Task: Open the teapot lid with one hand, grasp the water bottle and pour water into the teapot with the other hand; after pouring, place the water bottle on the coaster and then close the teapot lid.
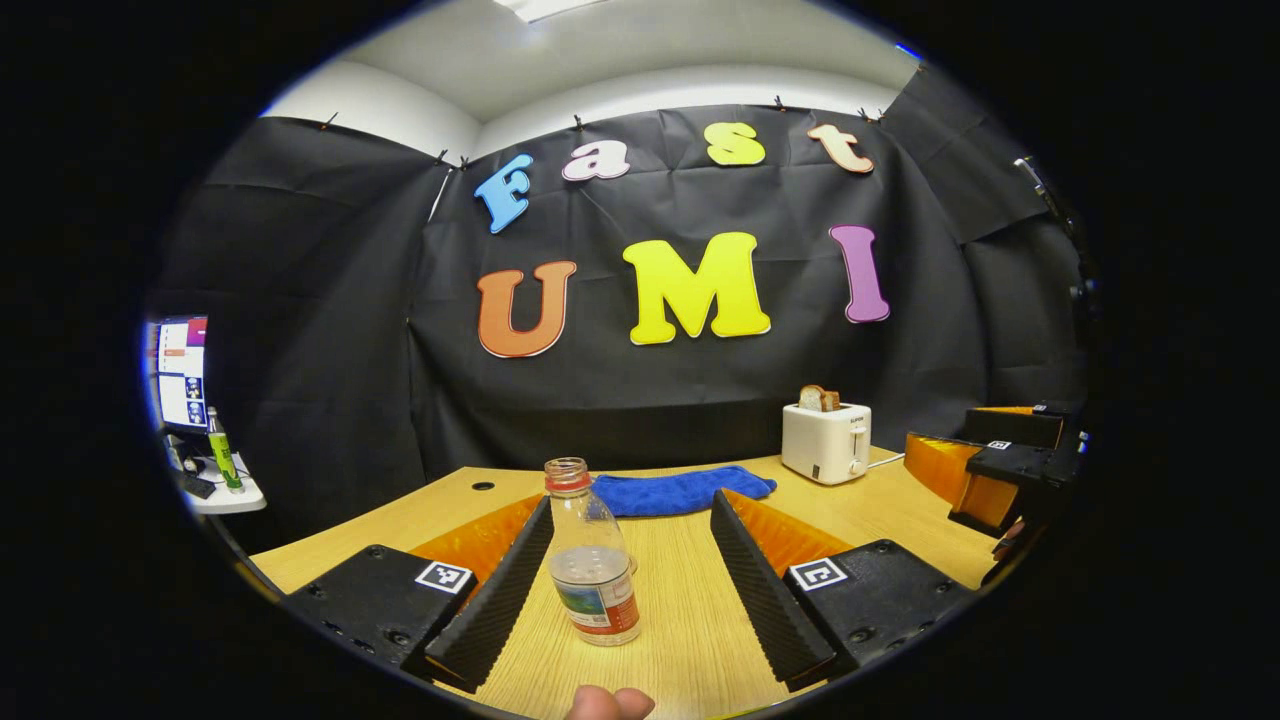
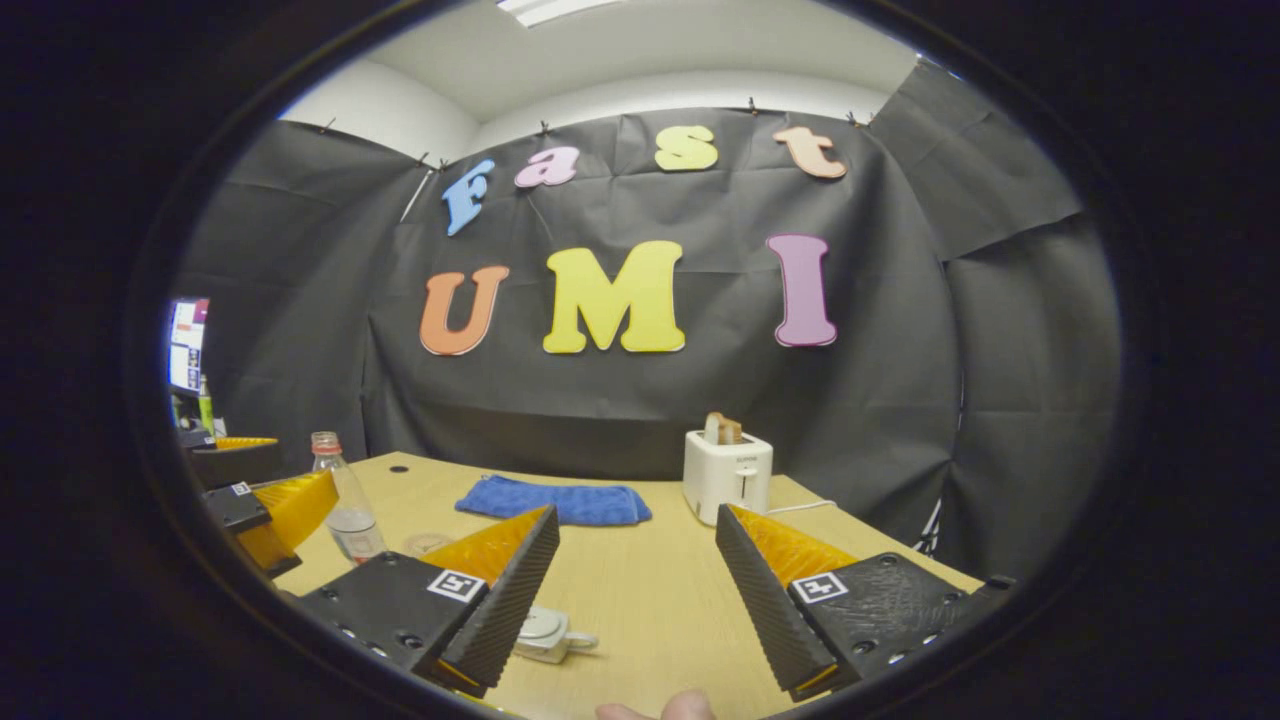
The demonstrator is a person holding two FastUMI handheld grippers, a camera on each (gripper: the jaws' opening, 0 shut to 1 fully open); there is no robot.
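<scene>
Wooden table (image 1: 690, 600) carries uncapped water bottle (image 1: 592, 560), blue cloth (image 1: 680, 492), white toaster (image 1: 826, 441), teapot (image 2: 545, 633), coaster (image 2: 428, 543).

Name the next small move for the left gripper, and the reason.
Probably ease the left gripper forward a little, then close. The open, capless water bottle stands upright on the table between its spread fingers, close by the left one, and neither visibly presses on it.

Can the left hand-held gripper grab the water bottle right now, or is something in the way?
Probably yes. The left hand-held gripper is open, and the water bottle stands upright between its fingers, nearer one of them, with nothing blocking. It isn't squeezed yet.
</scene>
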